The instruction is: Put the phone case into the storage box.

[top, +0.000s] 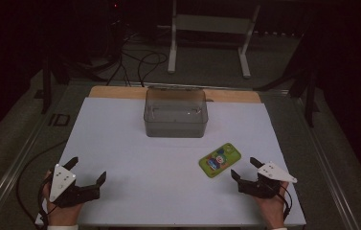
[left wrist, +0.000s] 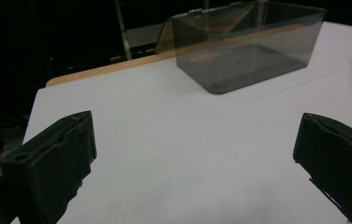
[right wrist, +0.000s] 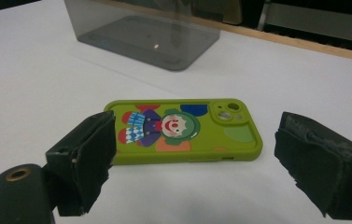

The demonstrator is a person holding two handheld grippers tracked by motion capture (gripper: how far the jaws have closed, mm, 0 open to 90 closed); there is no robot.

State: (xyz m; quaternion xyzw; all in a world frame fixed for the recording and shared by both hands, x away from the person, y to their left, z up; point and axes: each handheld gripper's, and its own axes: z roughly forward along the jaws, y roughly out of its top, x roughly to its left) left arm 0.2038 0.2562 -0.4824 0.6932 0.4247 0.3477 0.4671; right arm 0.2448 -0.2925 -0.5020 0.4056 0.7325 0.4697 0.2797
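White sheeting covers the table [top: 135,143], with dark floor, cables and a pale stand beyond, so every item reads clearly against it. Nearest, at the lower left of the high view, the left gripper [top: 88,171] rests low on the sheet with its jaws spread wide and nothing between them; it looks parked out of the way. At the lower right, the right gripper [top: 245,168] is likewise released, jaws apart and empty, but it is aimed at the phone [top: 219,159], which lies flat in its green clown case just ahead of the tips, not touching them. In the right gripper view the phone [right wrist: 183,130] sits broadside between the jaw lines, which suits a pinch across its short side. Farther up, at centre, the smoky clear box [top: 175,114] stands open-topped and empty, probably the phone's destination.
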